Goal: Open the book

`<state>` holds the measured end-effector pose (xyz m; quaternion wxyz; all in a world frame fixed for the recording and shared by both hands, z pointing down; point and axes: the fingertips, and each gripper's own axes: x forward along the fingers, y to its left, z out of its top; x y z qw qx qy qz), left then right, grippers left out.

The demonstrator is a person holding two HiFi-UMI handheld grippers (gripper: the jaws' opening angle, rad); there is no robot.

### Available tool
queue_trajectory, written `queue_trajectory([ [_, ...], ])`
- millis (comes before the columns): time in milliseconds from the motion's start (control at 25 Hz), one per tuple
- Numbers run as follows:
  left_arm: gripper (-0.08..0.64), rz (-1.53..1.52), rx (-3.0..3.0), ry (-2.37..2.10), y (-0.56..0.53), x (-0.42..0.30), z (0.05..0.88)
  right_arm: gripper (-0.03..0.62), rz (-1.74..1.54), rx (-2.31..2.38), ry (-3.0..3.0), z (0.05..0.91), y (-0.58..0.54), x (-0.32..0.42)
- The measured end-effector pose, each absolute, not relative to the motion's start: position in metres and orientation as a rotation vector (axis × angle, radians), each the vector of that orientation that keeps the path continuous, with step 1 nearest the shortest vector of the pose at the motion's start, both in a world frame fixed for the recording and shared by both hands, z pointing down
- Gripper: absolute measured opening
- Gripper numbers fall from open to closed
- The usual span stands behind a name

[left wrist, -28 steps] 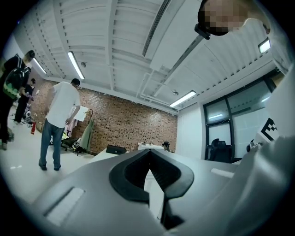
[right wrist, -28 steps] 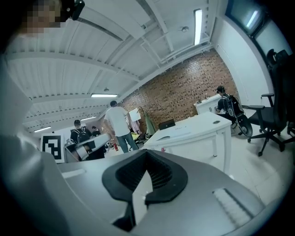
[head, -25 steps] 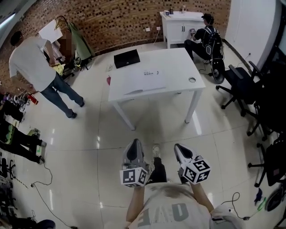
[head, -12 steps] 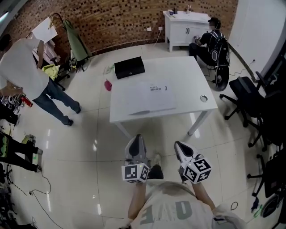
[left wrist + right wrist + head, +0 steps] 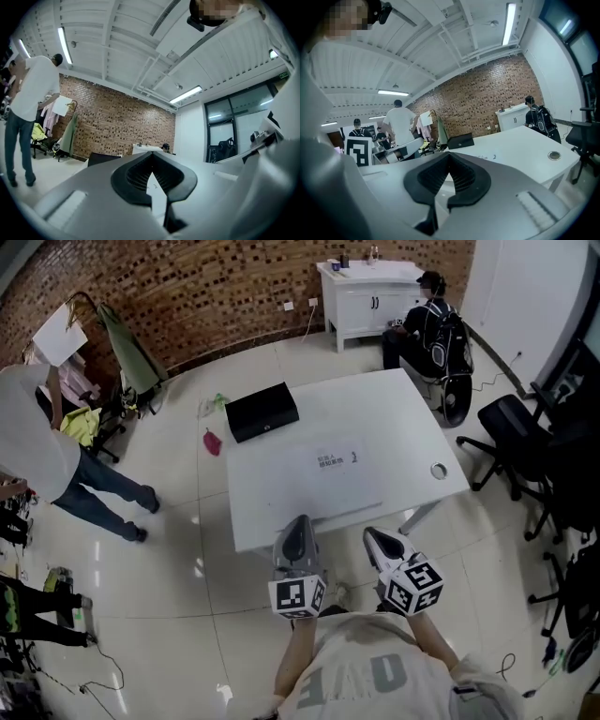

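Note:
A flat white book (image 5: 323, 482) with a small line of print lies closed on the white table (image 5: 422, 423), toward its near side. My left gripper (image 5: 298, 527) and right gripper (image 5: 372, 538) are held side by side at the table's near edge, just short of the book. Both are shut, with nothing between the fingers. In the left gripper view the gripper (image 5: 152, 174) has its jaws pressed together, pointing across the table. In the right gripper view the gripper (image 5: 447, 180) is likewise closed, with the book (image 5: 485, 157) lying ahead of it.
A black box (image 5: 262, 411) sits on the table's far left corner, and a round cable hole (image 5: 438, 470) is near its right edge. A person in a white shirt (image 5: 33, 451) stands at the left. A seated person (image 5: 427, 329), a white cabinet (image 5: 361, 296) and office chairs (image 5: 525, 437) are beyond and to the right.
The person holding the grippers has walked up to the table, so it now lies right in front of the two shut grippers. The standing person at the left has shifted toward the picture's edge.

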<state>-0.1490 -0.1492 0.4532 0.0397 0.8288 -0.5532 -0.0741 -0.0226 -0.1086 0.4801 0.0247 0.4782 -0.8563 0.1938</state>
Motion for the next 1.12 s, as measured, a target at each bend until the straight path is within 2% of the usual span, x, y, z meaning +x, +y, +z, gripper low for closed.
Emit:
queue_trajectory([
  [200,0.017,-0.203,2.597,-1.631,-0.169,-0.133,0.449,0.005,0.591,1.481,-2.648,0.478,-0.132,-0.027],
  [680,0.017,-0.113,2.512,-1.760,-0.201,-0.157,0.468,0.005,0.729,1.344,-2.654,0.511,-0.184,-0.024],
  [1120,0.017,-0.066,2.495,-1.759,-0.246,-0.128,0.473,0.005,0.783,1.272,-2.650,0.513,-0.235,-0.011],
])
